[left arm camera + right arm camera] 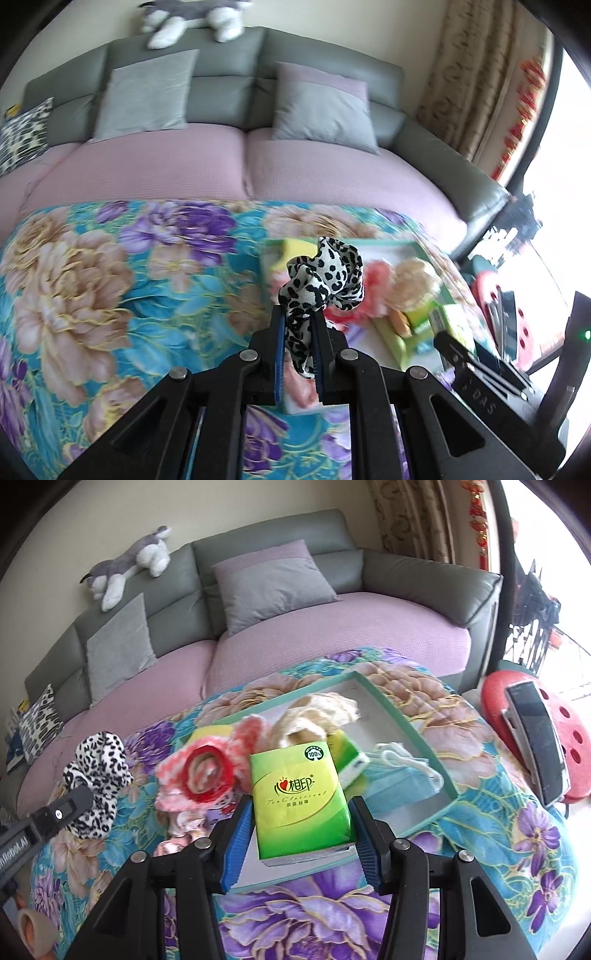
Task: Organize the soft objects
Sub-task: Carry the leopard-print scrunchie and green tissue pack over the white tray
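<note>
My left gripper (299,317) is shut on a black-and-white leopard-print scrunchie (325,277), held up over the floral blanket. The same scrunchie (98,771) shows at the left of the right wrist view. My right gripper (299,808) is shut on a green tissue pack (299,801), its blue pads pressing both sides, above the near edge of a teal-rimmed tray (432,738). In the tray lie a pink-and-red fuzzy scrunchie (207,771), a beige fluffy one (317,716), another green pack (351,757) and a light blue face mask (399,775).
A floral blanket (92,277) covers the table before a grey sofa with a pink seat cover (166,166), grey cushions (273,583) and a plush husky (129,565). A red stool (532,731) stands at the right. A tape roll (33,930) sits at lower left.
</note>
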`<state>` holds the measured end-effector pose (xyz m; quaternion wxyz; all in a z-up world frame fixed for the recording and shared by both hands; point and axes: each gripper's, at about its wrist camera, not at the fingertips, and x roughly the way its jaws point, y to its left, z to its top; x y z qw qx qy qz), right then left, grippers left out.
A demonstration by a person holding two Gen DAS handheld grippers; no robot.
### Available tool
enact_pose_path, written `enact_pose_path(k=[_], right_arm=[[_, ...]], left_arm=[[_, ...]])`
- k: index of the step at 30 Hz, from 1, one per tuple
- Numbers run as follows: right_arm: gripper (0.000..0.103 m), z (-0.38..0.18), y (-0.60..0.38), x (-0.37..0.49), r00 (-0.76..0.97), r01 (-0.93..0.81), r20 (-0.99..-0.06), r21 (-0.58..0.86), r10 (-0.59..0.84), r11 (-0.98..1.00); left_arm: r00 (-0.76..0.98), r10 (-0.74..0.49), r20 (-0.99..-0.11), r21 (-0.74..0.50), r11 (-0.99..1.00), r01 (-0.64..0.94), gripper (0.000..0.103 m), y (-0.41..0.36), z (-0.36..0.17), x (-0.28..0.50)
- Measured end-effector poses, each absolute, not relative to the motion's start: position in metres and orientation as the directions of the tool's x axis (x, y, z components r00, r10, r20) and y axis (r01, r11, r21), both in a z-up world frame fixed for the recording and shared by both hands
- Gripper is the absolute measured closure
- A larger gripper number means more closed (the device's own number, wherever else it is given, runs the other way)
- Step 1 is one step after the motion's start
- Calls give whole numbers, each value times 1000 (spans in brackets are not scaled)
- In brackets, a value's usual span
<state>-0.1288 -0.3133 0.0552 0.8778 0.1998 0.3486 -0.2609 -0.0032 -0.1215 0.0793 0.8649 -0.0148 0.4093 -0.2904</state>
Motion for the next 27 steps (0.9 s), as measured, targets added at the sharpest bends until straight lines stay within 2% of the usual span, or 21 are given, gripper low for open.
enact_pose_path(k=[10, 27], right_arm=[[49, 49, -327, -132, 609, 615, -727, 180, -317, 768], [48, 23, -322, -114, 637, 548, -747, 264, -191, 794]], left_arm=[[398, -537, -744, -235, 768, 596, 89, -172, 59, -22], [335, -483, -809, -208, 768, 606, 89, -195, 24, -19]])
